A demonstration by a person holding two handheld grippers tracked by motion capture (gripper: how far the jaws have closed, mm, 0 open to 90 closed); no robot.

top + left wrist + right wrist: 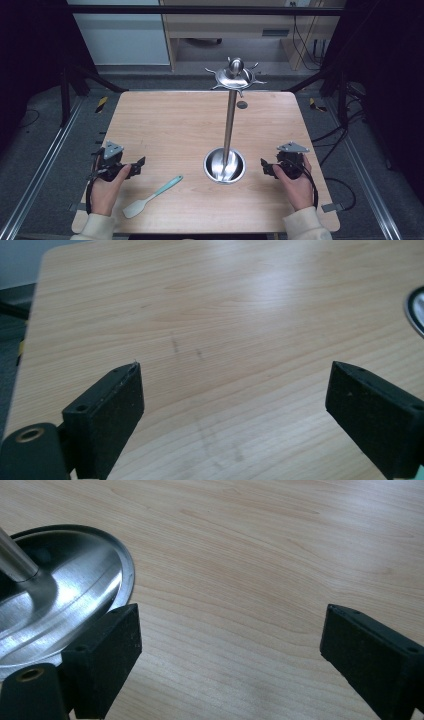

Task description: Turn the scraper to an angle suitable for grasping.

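High view: a pale wood-grain tabletop (175, 120) with rounded corners. Near its centre stands a polished steel rack (230, 125), a slim upright pole rising from a round dished base to a domed top ringed with hooks. A teal-handled spatula (150, 198) with a pale flat blade lies near the left hand. The left gripper (137, 167) and right gripper (265, 167) rest at either near side, fingers spread apart and empty.

Left gripper view: matte black blocky fingers (107, 415) wide apart over bare wood.

Right gripper view: fingers (107, 655) wide apart, the rack's shiny base just beside the left one.
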